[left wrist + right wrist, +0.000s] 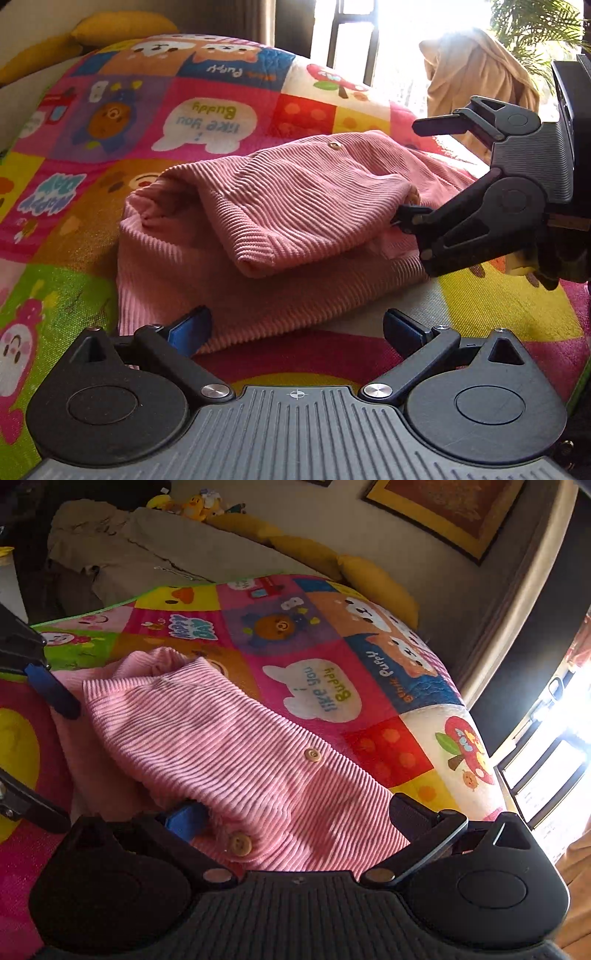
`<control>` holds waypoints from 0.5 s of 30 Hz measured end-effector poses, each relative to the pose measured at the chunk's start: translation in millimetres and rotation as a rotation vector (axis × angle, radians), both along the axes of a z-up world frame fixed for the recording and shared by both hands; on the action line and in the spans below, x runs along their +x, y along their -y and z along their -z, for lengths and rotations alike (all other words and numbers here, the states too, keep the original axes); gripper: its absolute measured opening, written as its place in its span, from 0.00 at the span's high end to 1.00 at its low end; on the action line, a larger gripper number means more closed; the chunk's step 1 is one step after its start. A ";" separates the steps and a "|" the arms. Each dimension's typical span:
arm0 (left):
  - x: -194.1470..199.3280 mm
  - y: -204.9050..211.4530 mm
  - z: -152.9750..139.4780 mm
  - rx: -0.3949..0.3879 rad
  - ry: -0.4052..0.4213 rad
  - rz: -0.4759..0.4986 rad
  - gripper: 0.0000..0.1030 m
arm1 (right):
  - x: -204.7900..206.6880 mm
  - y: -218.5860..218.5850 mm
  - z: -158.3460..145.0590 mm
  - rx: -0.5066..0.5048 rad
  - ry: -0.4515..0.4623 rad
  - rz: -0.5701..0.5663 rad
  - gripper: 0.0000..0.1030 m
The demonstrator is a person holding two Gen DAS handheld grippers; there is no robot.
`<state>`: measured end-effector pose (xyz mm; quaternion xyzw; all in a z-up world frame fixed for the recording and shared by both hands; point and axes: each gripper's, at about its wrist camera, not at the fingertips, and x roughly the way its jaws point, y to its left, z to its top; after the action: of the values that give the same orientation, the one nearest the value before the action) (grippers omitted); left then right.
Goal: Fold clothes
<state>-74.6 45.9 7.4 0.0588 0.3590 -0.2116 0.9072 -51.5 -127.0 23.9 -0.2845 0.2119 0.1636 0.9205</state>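
- Two grippers, both with fingers apart: my left gripper (297,326) at the pink cardigan's (280,206) hem
- my right gripper (299,818) straddles its buttoned edge on the patchwork mat (314,657)

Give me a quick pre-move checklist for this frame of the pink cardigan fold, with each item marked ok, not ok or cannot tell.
1. Left gripper free to grasp: ok, its fingers are spread apart, with nothing between them.
2. Right gripper open: ok, its fingers straddle the pink cardigan, unclamped.
3. Cardigan fully on the play mat: ok in both views.
4. Fold tidy: not ok, the top flap sits bunched and puffed up.
5. Buttons clear of the fingers: cannot tell, one lies close to the right gripper's blue pad.
6. Grippers clear of each other: ok, a stretch of cardigan lies between them.
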 end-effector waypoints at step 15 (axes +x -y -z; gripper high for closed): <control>-0.1 -60.9 -38.5 0.058 0.176 -0.408 0.01 | -24.4 20.5 18.8 0.076 -0.158 -0.002 0.00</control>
<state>-74.7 106.8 45.9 0.0294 0.2890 -0.0074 0.9568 -75.9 -147.5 5.1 -0.2359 0.2771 0.1944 0.9109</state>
